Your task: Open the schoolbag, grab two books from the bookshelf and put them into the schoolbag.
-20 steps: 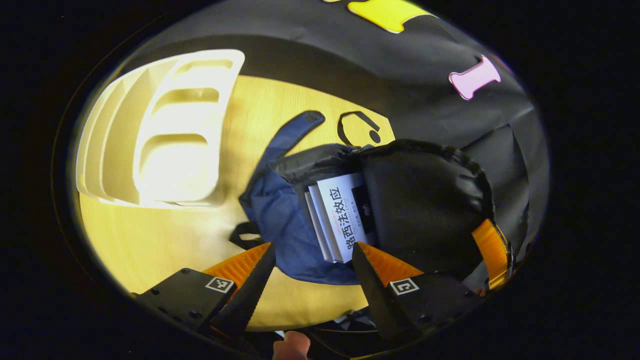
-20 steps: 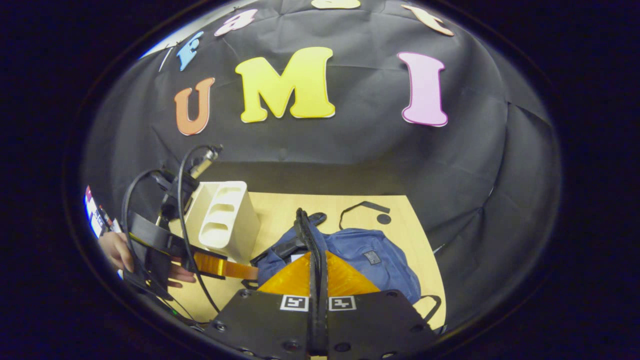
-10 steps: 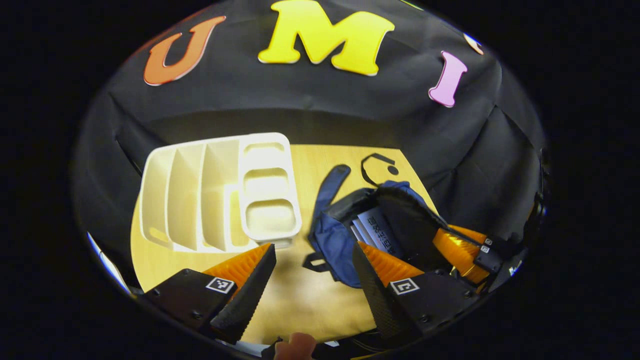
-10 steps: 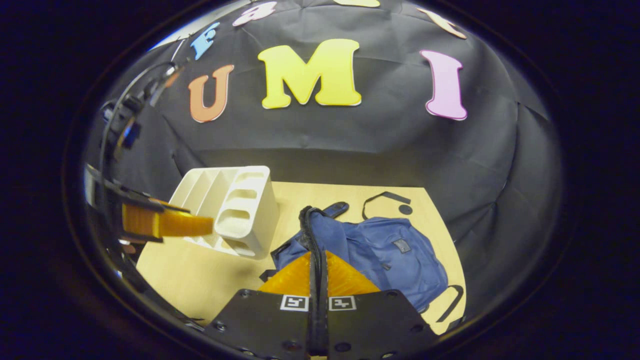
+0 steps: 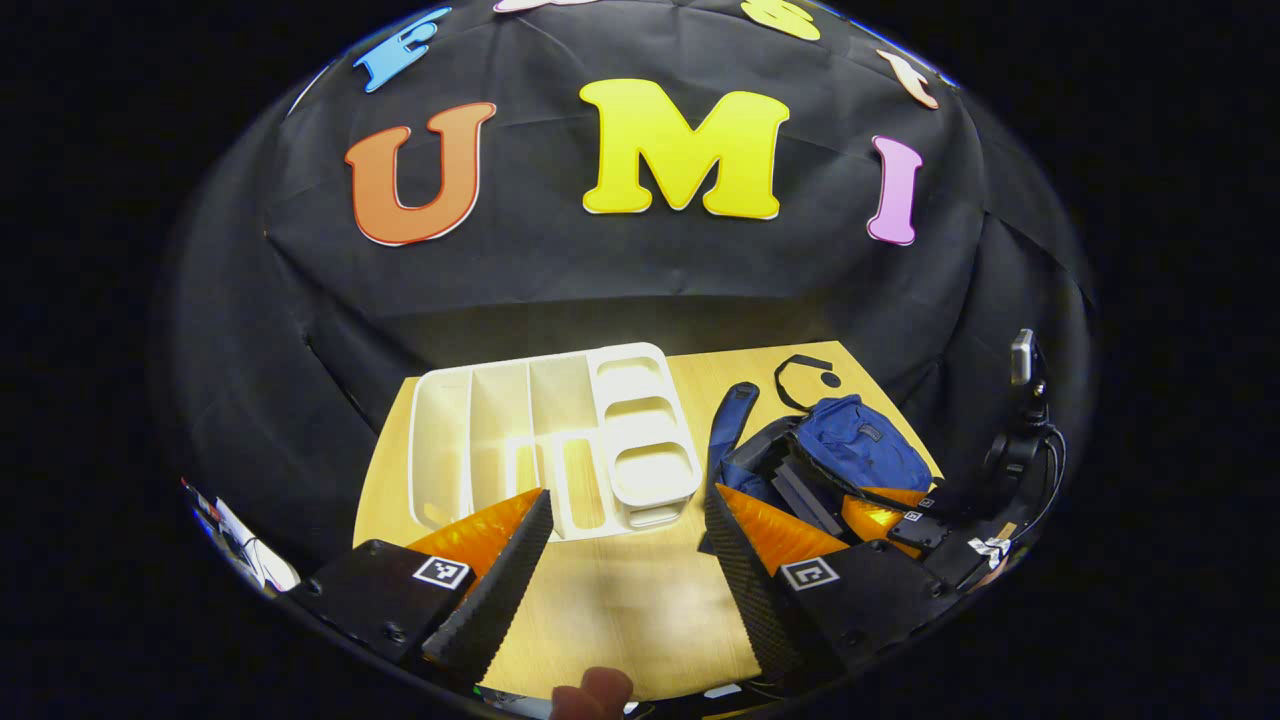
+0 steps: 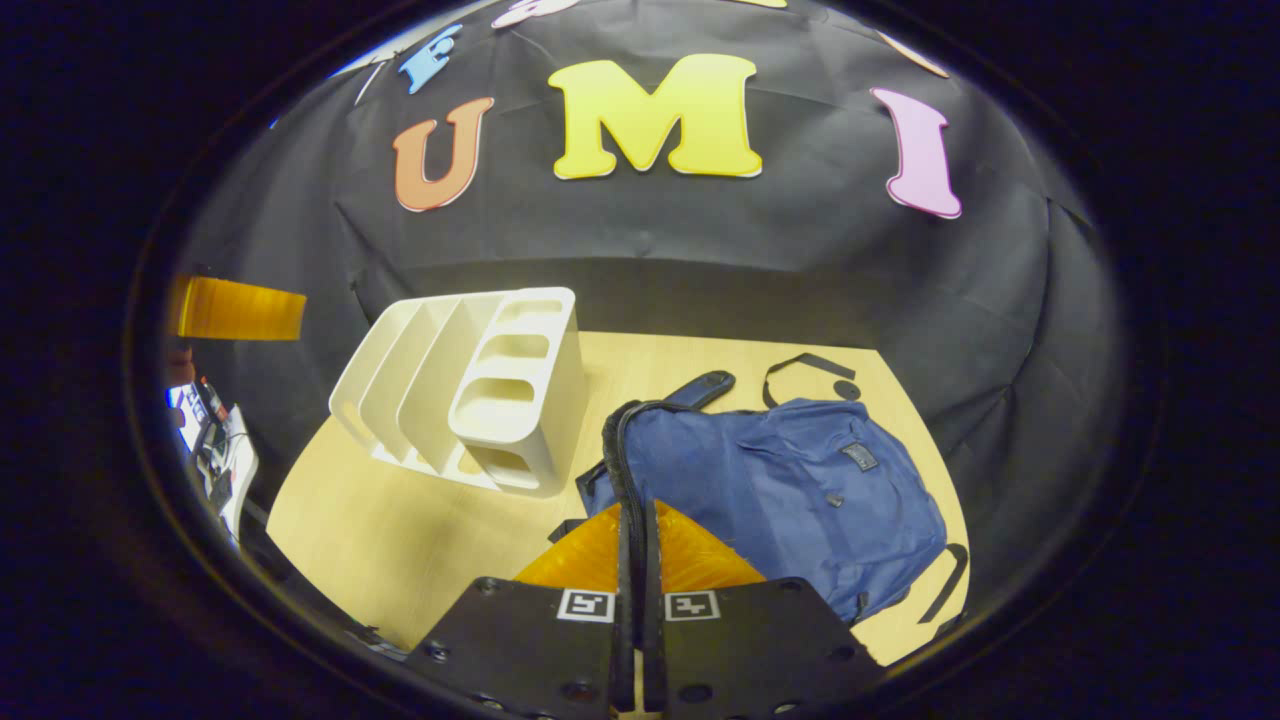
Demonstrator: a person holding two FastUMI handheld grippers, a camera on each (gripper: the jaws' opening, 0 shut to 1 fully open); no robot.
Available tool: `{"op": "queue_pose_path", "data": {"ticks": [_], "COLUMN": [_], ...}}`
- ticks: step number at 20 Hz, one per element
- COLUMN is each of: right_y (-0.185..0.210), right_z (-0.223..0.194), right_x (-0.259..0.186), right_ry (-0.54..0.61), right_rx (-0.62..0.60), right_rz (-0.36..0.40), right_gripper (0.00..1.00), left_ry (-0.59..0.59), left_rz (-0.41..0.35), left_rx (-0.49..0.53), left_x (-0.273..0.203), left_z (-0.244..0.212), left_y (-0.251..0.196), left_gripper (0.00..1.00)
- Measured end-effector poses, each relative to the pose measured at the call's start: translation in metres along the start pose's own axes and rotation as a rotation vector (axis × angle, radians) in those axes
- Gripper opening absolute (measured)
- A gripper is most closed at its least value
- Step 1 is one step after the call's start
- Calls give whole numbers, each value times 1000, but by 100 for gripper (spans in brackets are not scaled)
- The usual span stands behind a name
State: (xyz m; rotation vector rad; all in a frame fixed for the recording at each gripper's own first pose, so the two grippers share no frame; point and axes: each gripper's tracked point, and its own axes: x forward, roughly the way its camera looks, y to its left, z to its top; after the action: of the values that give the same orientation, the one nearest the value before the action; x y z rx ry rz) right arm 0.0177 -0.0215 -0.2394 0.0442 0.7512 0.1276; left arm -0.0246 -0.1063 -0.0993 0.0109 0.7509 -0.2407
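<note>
Hovering, left gripper: my own claw hangs above the table with its jaws spread wide and nothing between them, bare wood showing in the gap.
Right gripper: fingers drawn together to a thin slit; the dark rim of the bag's mouth runs right up to the tips, but I cannot tell whether they are nipping it or just closed beside it.
Schoolbag: blue, lying flat on the wooden table, its mouth turned toward the rack; from the left gripper view I see it on the right, flap partly lifted, with the right gripper sitting low against it.
Books: I cannot make any out inside the bag from here; the opening looks dark.
Bookshelf: white divided rack just left of the bag, slots looking empty from both views.
Progress, my read: rack bare, so both books are probably stowed.
Risk one: if the right claw does have that rim and pulls away, it could drag the bag across the table or tip the contents out.
Risk two: the bag's dark strap trails loose on the wood behind it and could snag a finger.
Risk three: swinging my wide-open left claw down could clip the rack.
</note>
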Motion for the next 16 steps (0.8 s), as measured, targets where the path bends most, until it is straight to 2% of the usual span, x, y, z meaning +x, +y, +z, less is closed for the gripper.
{"op": "queue_pose_path", "data": {"ticks": [1,4,6,7,8,12,16], "right_y": [4,14,18,20,22,28,35], "right_z": [-6,-14,-18,-18,-16,11,60], "right_x": [3,8,8,7,5,-13,-45], "right_ry": [6,15,14,9,-1,-94,-256], "right_rx": [3,17,24,27,30,23,-5], "right_rz": [3,7,5,3,0,-7,-21], "right_gripper": [12,20,30,43,51,98,94], "left_ry": [-22,-86,-118,-135,-146,-176,-246], "left_rz": [17,46,47,49,50,51,68], "left_rx": [1,-5,-7,-7,-7,4,30], "left_x": [-4,-14,-10,-10,-9,-12,-15], "left_z": [2,8,12,14,12,14,22], "left_y": [8,23,19,19,19,19,20], "left_gripper": [96,96,96,96,96,96,97]}}
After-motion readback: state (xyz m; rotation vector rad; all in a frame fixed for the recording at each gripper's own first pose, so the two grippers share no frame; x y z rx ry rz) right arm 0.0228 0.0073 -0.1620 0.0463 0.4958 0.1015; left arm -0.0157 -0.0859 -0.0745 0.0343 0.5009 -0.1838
